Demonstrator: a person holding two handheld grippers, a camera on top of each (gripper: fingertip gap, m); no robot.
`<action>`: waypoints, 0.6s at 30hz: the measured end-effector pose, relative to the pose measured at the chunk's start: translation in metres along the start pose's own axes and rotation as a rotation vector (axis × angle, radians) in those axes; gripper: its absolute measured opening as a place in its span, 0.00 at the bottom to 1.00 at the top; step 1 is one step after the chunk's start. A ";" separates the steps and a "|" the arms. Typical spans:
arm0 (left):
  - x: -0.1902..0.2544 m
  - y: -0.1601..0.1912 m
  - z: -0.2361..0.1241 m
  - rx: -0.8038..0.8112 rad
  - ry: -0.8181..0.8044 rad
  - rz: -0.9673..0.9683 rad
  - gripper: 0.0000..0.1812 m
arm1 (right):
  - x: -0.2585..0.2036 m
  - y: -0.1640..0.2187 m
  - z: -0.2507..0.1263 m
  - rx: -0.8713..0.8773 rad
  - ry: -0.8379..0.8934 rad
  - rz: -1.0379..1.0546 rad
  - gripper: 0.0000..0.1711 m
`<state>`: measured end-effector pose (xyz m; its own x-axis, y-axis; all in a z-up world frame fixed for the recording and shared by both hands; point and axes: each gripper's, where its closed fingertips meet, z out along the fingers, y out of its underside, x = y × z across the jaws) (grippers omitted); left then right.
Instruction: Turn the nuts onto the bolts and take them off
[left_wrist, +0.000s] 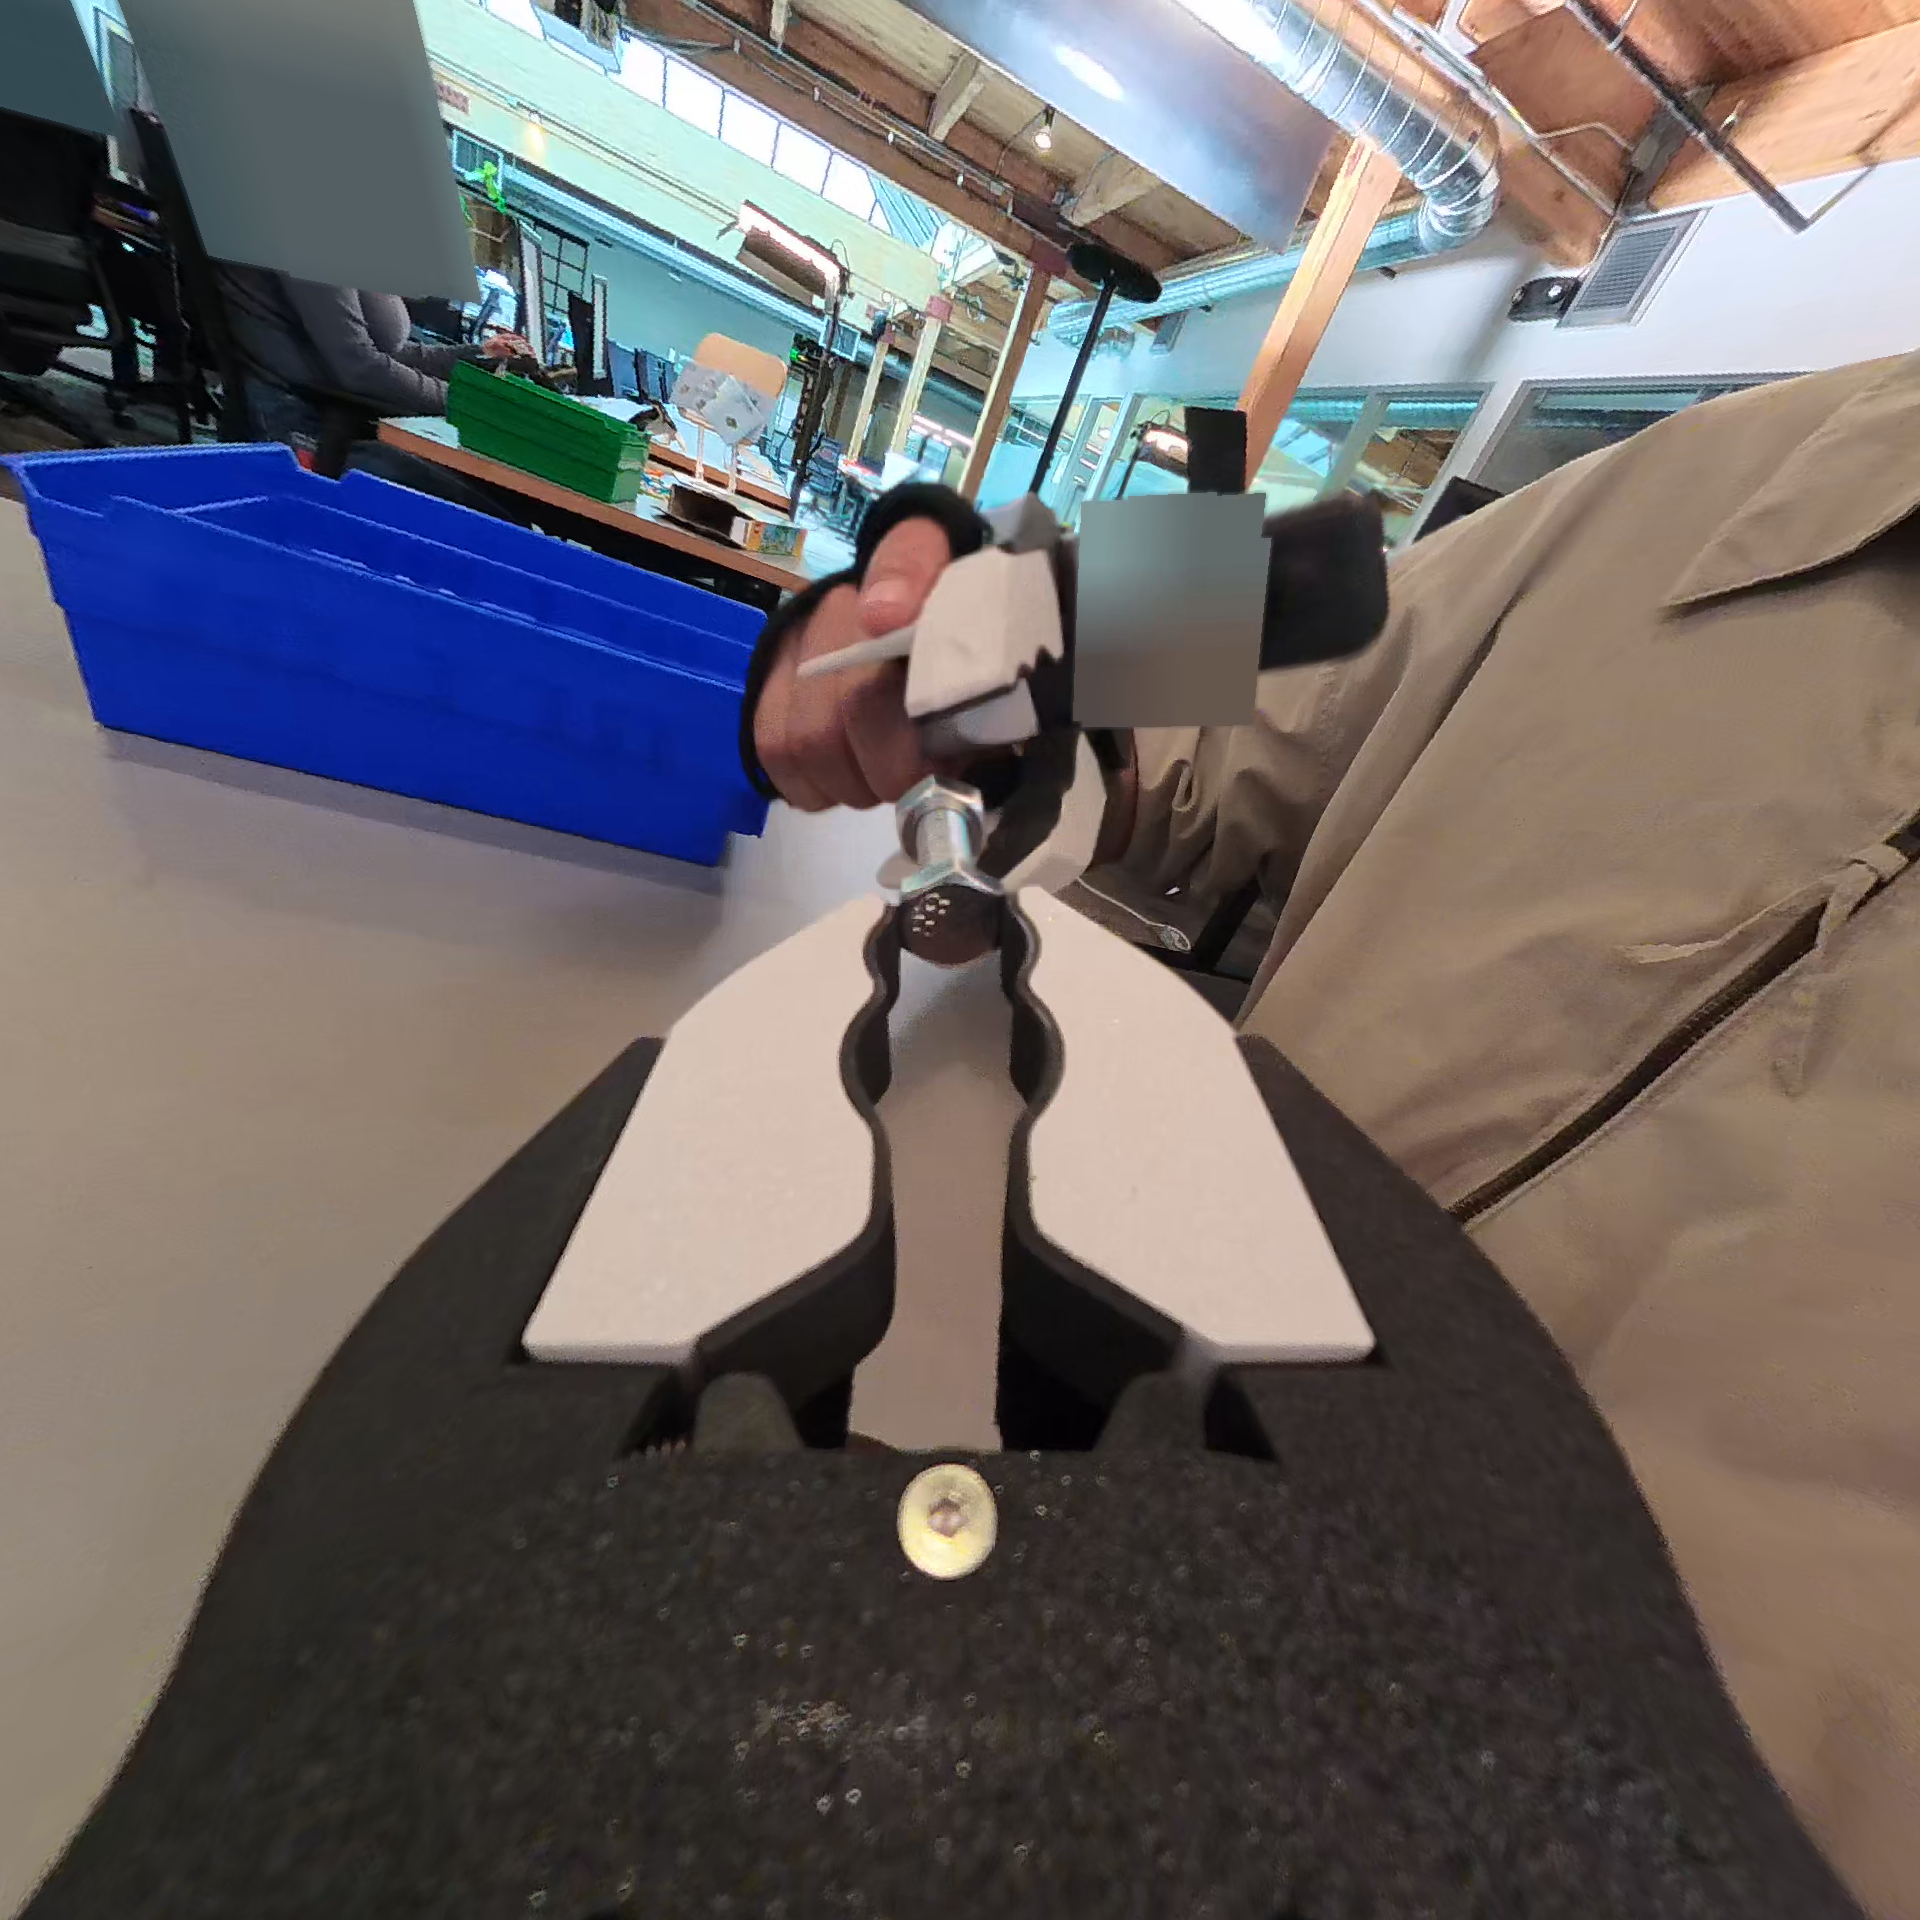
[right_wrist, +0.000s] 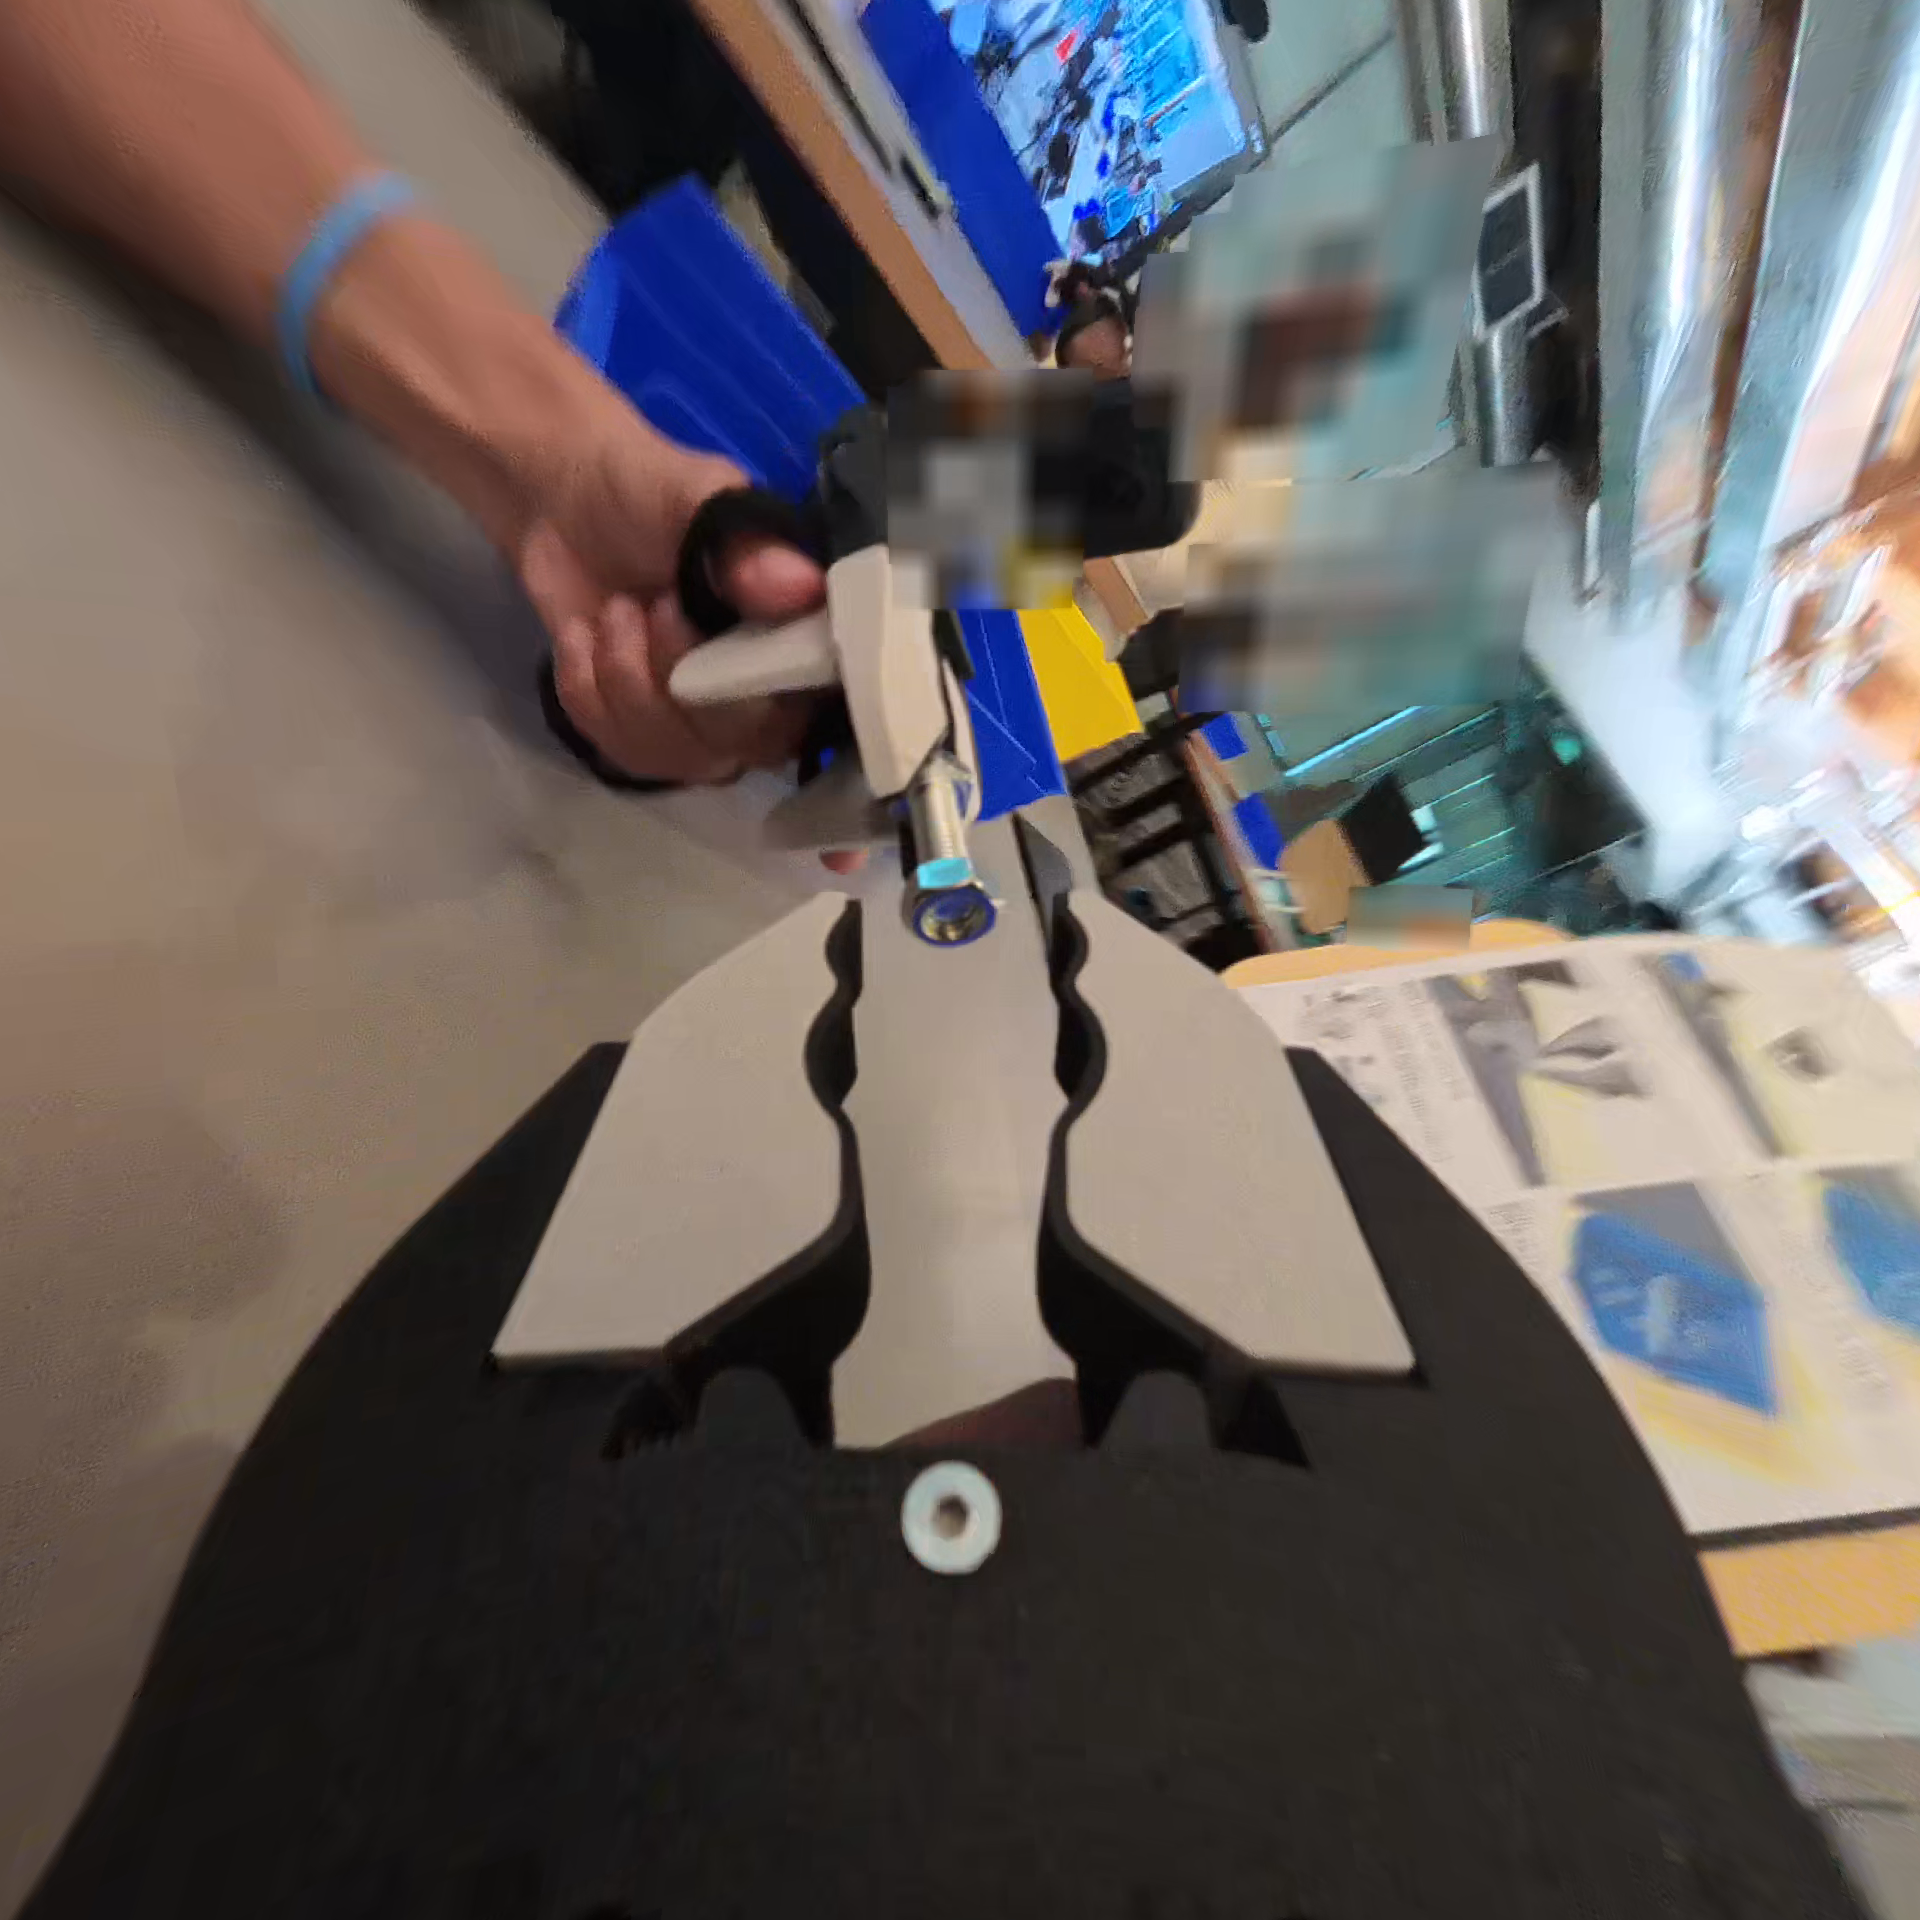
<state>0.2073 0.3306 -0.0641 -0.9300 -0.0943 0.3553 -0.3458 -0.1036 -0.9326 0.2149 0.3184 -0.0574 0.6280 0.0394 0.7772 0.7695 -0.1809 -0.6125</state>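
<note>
The left gripper (left_wrist: 945, 935) is clamped on the head of the bolt (left_wrist: 943, 844). Its two pale fingers (left_wrist: 790, 1122) meet round the dark, round head, whose face bears small raised marks. The bolt is bright silver steel with a hexagonal head and a short threaded shaft. It is held in the air just right of the blue bin (left_wrist: 416, 665), off the bin's near corner and above the grey table (left_wrist: 260, 1039) that the bin stands on. The shaft points away from the left gripper and slightly upward.

The nut (left_wrist: 940, 800), silver and six-sided, sits on the far end of the shaft, well clear of the head with bare thread between them.

In the right wrist view, which is smeared by motion, the same nut faces the camera end-on, with a bluish sheen on it and the bin behind it to the upper left. The right gripper (right_wrist: 951, 912) stands apart. Its fingertips flank the nut with a gap on each side, and neither tip appears to touch the metal.

A hand (left_wrist: 831, 717) grips the right gripper's handle beside the bin's right end. A tan jacket (left_wrist: 1558, 831) fills the side away from the bin. Printed sheets (right_wrist: 1662, 1195) lie on the table, well apart from the bin
</note>
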 end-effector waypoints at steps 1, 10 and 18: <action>0.000 0.000 0.000 0.001 0.000 0.001 0.10 | -0.001 0.002 0.001 -0.029 0.011 -0.087 0.21; -0.003 0.004 0.001 -0.022 -0.030 0.022 0.10 | -0.005 0.005 0.008 -0.035 -0.135 0.167 0.11; 0.000 0.001 0.002 -0.018 -0.023 0.034 0.10 | -0.006 -0.001 0.005 0.118 -0.380 1.101 0.11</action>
<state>0.2069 0.3289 -0.0651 -0.9381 -0.1208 0.3246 -0.3165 -0.0820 -0.9451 0.2105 0.3230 -0.0623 0.9411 0.2133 -0.2624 -0.2184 -0.2091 -0.9532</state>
